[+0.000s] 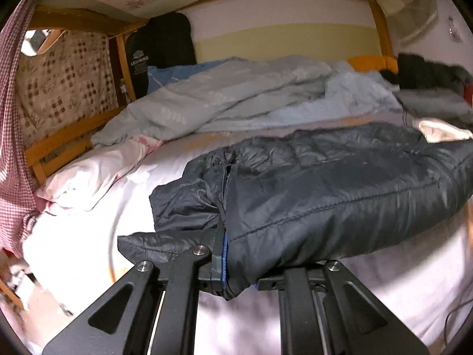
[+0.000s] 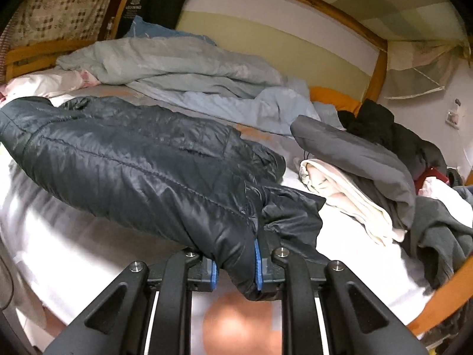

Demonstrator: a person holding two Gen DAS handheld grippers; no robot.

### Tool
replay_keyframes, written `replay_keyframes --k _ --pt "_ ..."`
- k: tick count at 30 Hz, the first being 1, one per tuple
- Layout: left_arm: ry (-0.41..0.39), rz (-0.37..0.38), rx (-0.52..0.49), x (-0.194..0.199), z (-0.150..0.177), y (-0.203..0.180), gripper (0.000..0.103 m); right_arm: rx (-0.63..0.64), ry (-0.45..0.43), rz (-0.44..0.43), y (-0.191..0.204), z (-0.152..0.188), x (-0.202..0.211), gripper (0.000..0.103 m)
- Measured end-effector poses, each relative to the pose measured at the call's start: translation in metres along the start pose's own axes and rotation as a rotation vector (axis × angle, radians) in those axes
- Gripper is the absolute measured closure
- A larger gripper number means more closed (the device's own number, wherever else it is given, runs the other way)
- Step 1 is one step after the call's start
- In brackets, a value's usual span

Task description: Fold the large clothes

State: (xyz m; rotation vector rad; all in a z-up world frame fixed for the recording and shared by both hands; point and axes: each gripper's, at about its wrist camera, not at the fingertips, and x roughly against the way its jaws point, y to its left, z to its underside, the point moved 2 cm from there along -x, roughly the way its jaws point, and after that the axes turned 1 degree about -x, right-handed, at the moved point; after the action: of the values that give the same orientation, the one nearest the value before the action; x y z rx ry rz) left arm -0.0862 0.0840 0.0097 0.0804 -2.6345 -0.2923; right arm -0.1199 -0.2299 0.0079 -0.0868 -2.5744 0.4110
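With the left tongs (image 1: 224,266) clamped on one end of the dark navy quilted puffer jacket's (image 1: 325,183) near edge and the right tongs (image 2: 236,269) clamped on the other, the jacket lay across the white-sheeted bed (image 1: 82,251) with that edge lifted clear, and we judged the fold would go best if both hands kept level and the hem taut while carrying it over the far half (slippery nylon tends to slide from a light pinch). The left view alone showed the zipper end and the rumpled white pillow (image 1: 97,174), whereas the right view alone showed the heap of grey and cream clothes (image 2: 363,183) just beside the jacket's other end.
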Motion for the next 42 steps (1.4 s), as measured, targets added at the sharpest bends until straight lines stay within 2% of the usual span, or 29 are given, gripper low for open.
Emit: replay_keyframes --k 4,6,10,13,16,20,25,28,30,31,32,33,34,36,39,42 --pt "0.051 0.032 0.04 -0.007 -0.017 0.011 0.09 0.023 -0.005 0.009 0.0 -0.012 0.006 0.083" --pt "0.054 0.002 0.046 -0.016 -0.032 0.015 0.079 0.05 -0.022 0.027 -0.003 -0.028 0.0 0.081" --pt "-0.01 -0.059 -0.003 -0.041 -0.071 0.011 0.076 0.089 -0.092 0.066 -0.015 -0.074 -0.024 0.08" --pt "-0.05 -0.064 -0.022 -0.067 -0.098 0.008 0.074 0.069 -0.091 0.064 -0.026 -0.106 -0.058 0.08" --pt "-0.098 -0.084 -0.049 -0.101 -0.12 0.002 0.068 0.059 -0.068 0.091 -0.032 -0.127 -0.102 0.08" --pt "-0.037 -0.047 -0.013 -0.148 -0.134 0.004 0.068 0.013 -0.018 0.079 -0.032 -0.143 -0.16 0.08" --pt "0.029 -0.062 -0.016 -0.194 -0.131 0.001 0.066 -0.008 -0.034 0.053 -0.027 -0.153 -0.2 0.079" --pt "0.04 -0.051 0.008 -0.209 -0.124 0.004 0.064 -0.062 -0.04 0.05 -0.029 -0.153 -0.22 0.068" --pt "-0.004 -0.027 0.065 -0.198 -0.124 0.011 0.061 -0.108 -0.086 0.074 -0.035 -0.152 -0.219 0.051" --pt "-0.046 -0.012 0.106 -0.186 -0.125 0.018 0.056 -0.122 -0.11 0.098 -0.039 -0.151 -0.216 0.034" --pt "-0.093 -0.01 0.133 -0.173 -0.127 0.023 0.04 -0.139 -0.142 0.127 -0.044 -0.15 -0.21 0.02" --pt "-0.15 -0.019 0.15 -0.158 -0.129 0.028 0.026 -0.157 -0.177 0.152 -0.05 -0.149 -0.203 0.018" --pt "-0.199 -0.028 0.155 -0.145 -0.133 0.031 0.025 -0.171 -0.196 0.157 -0.056 -0.149 -0.196 0.018" --pt "-0.25 -0.041 0.149 -0.128 -0.14 0.037 0.025 -0.196 -0.203 0.142 -0.063 -0.151 -0.185 0.017" --pt "-0.266 -0.017 0.155 -0.115 -0.143 0.049 0.025 -0.236 -0.24 0.179 -0.069 -0.152 -0.166 0.016" --pt "-0.268 -0.058 0.183 -0.11 -0.136 0.059 0.026 -0.233 -0.284 0.26 -0.073 -0.15 -0.144 0.011"
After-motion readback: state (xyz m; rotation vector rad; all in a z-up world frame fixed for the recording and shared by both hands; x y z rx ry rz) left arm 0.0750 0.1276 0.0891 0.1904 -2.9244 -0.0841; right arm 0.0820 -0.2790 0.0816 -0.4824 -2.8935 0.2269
